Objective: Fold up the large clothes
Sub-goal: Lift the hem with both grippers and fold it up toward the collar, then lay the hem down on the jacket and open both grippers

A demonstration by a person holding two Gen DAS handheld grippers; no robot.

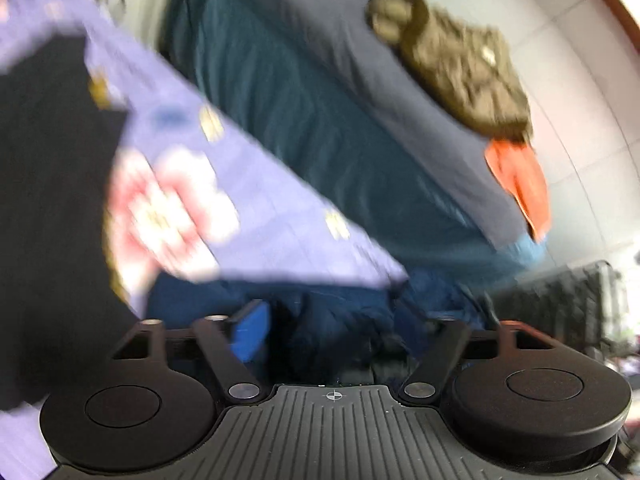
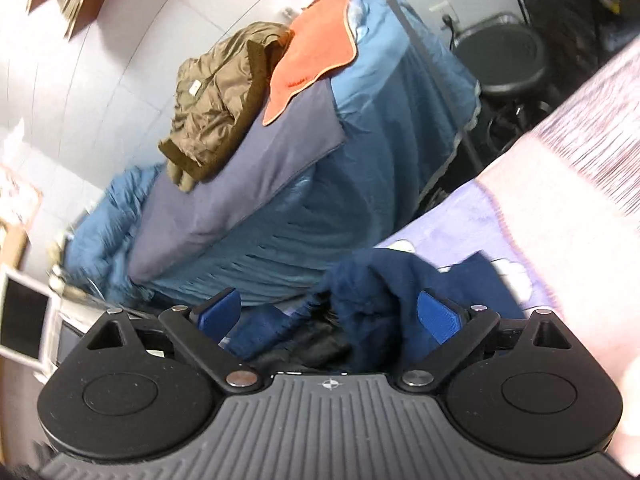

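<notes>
A dark navy garment (image 1: 336, 320) bunches right in front of my left gripper (image 1: 336, 328), whose blue pads stand wide apart with the cloth lying between them; the view is blurred. The same navy garment (image 2: 368, 296) is heaped between the spread blue pads (image 2: 224, 312) of my right gripper (image 2: 328, 316), which is open and not clamped on it. The garment lies on a lilac flowered sheet (image 1: 224, 176), which also shows in the right wrist view (image 2: 452, 224).
A bed with a blue cover (image 2: 352, 184) and a grey-blue blanket (image 2: 256, 176) stands ahead, with an olive jacket (image 2: 216, 96) and an orange cloth (image 2: 316, 48) on it. A black stool (image 2: 504, 56) is at the right. A black cloth (image 1: 48, 200) lies at the left.
</notes>
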